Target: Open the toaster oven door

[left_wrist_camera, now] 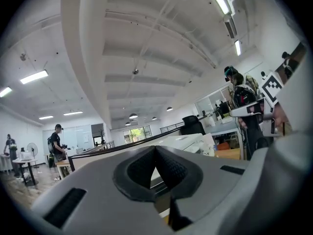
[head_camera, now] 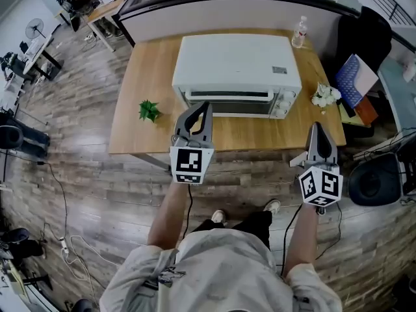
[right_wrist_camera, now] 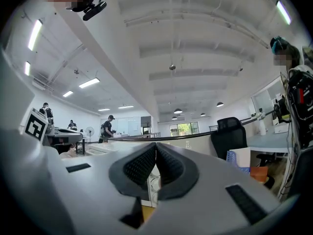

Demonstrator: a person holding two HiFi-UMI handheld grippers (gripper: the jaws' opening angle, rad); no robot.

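Note:
A white toaster oven (head_camera: 237, 67) stands on the wooden table (head_camera: 140, 77), its glass door (head_camera: 227, 103) closed and its knobs on the right side. My left gripper (head_camera: 207, 105) is shut with nothing in it; its tip is level with the table's front edge, just in front of the door's middle. My right gripper (head_camera: 318, 127), also shut and empty, hovers off the table's front right corner. In the left gripper view the closed jaws (left_wrist_camera: 155, 148) point at the oven (left_wrist_camera: 190, 142). In the right gripper view the jaws (right_wrist_camera: 155, 145) meet at the tip.
On the table are a small green plant (head_camera: 149, 110) at the left, white flowers (head_camera: 325, 95) at the right and a water bottle (head_camera: 299, 31) at the back right. A grey partition (head_camera: 221, 12) runs behind it. A black chair (head_camera: 374, 34) and a blue folder (head_camera: 354, 77) stand to the right.

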